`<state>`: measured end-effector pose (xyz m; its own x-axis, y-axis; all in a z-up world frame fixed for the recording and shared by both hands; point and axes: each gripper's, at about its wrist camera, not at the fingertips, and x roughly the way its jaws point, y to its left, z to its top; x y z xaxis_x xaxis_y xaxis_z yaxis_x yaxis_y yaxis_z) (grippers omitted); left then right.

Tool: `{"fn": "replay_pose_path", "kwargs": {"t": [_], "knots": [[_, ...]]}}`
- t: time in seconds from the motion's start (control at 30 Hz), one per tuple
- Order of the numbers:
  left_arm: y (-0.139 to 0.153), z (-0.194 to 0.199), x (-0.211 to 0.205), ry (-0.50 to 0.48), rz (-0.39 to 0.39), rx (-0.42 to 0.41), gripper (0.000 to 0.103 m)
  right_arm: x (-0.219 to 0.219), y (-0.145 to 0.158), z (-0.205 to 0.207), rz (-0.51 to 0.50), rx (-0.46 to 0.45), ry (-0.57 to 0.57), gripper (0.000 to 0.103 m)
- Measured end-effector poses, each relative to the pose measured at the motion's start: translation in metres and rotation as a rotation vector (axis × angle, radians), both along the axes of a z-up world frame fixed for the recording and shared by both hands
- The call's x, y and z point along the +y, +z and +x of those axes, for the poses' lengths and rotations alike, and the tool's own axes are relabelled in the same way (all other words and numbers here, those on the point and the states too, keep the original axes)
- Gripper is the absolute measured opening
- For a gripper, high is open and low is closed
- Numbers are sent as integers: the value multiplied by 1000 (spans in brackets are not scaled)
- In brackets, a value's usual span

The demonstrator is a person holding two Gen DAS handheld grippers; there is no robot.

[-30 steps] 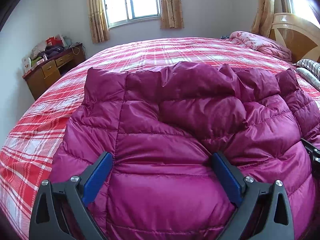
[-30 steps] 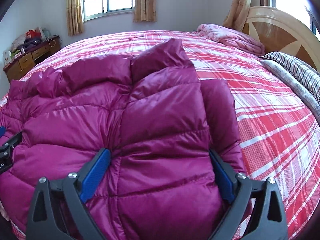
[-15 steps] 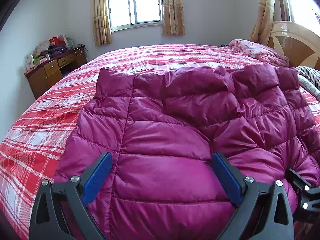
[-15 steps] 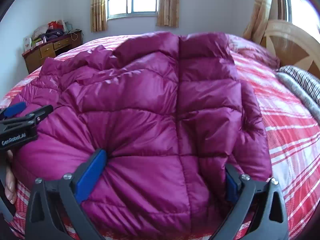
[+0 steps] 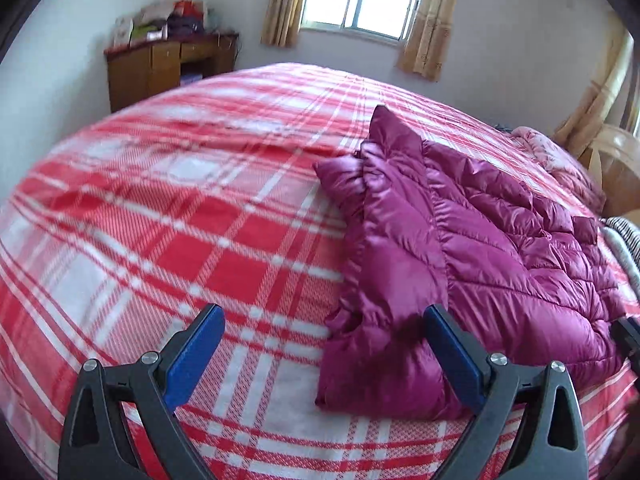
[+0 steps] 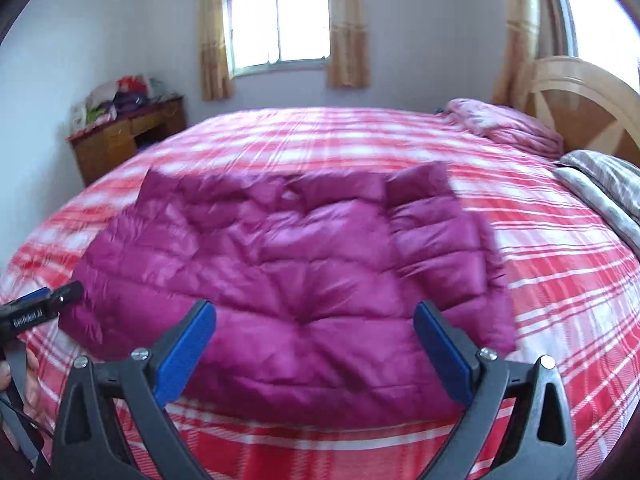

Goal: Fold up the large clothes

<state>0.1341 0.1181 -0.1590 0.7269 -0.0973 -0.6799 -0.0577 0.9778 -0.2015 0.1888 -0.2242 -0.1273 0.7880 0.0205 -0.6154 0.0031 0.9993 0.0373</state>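
Note:
A magenta quilted down jacket [image 6: 288, 276] lies folded and flat on the red-and-white plaid bed [image 6: 560, 288]. In the left wrist view the jacket [image 5: 480, 264] lies to the right, its left edge between my fingers. My left gripper [image 5: 324, 356] is open and empty, above the bedspread [image 5: 180, 240] at the jacket's left side. My right gripper [image 6: 314, 344] is open and empty, just in front of the jacket's near edge. The left gripper also shows at the left edge of the right wrist view [image 6: 40, 308].
A wooden desk [image 5: 160, 68] with piled items stands by the far left wall. A window with curtains [image 6: 280, 20] is at the back. A pink blanket [image 6: 504, 124], a striped pillow [image 6: 600, 184] and the wooden headboard [image 6: 580, 100] are at the right.
Both grippers have let go of the jacket and pulled back. The left gripper swung left, off the jacket. The jacket now lies flat on the bed.

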Motion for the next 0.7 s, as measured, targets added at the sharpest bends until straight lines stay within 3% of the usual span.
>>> {"fn": "replay_pose_path", "kwargs": {"t": [0.23,0.33,0.4,0.43,0.5,0.53,0.57,0.7], "knots": [[-11,1,-24,-86,-87,10,99,1,-41,15,-47,93,17,102],[-12,4,-28,-102,-86,-18,99,-1,-48,20,-62,108,29,103],[-12,6,-26,-127,-131,-31,82,-2,-52,20,-60,101,28,103],[-12,7,-26,-152,-156,-34,57,-1,-52,18,-66,95,24,103],[-12,11,-27,-198,-183,-26,40,-2,-52,14,-72,87,19,103],[-8,11,-29,-217,-184,-39,24,-2,-51,15,-67,85,20,103],[-4,8,-31,-236,-175,-51,18,-4,-51,14,-61,82,22,103],[28,-3,-40,-288,-143,-136,12,-3,-50,11,-42,78,27,103]]}}
